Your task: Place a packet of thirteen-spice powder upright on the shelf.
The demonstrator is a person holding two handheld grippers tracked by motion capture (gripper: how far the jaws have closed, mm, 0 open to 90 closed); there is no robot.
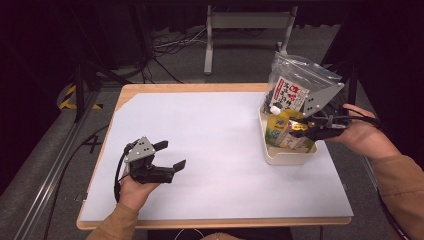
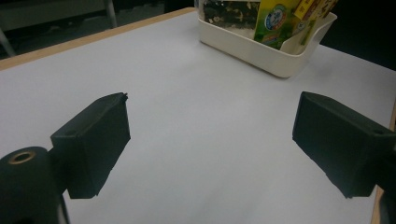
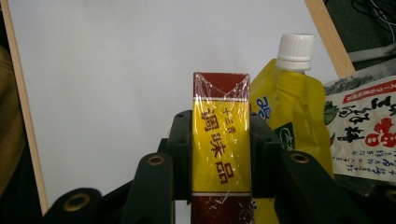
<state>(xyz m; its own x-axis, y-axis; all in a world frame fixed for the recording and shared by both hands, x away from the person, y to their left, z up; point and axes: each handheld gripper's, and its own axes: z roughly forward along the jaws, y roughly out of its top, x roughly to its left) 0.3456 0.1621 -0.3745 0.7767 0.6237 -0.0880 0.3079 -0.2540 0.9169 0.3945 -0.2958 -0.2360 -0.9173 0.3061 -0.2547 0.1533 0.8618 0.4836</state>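
The right gripper (image 1: 300,126) is clenching a yellow and red box (image 3: 220,154) between its jaws, over the white bin (image 1: 285,156) that is standing near the right edge of the worktop (image 1: 215,150). In the right gripper view the two jaws are pressing on the long sides of the box, and its shiny wrap is catching the light.

The wrap is looking slippery, so I think the box could slide out of the jaws if the hand is tilting or moving fast. The box is also very near the yellow pouch (image 3: 289,116) with a white cap, so it could catch on the pouch and drag or tip it. The bin is light, I judge, and could shift toward the right edge if something is pulling on it.

Inside the bin the pouch is standing upright, and a clear bag (image 1: 295,85) with dark contents and a printed label is rising high above the rim at the far side.

The left gripper (image 1: 167,155) is resting released near the near left corner, its jaws wide apart with nothing between them, well apart from the bin.
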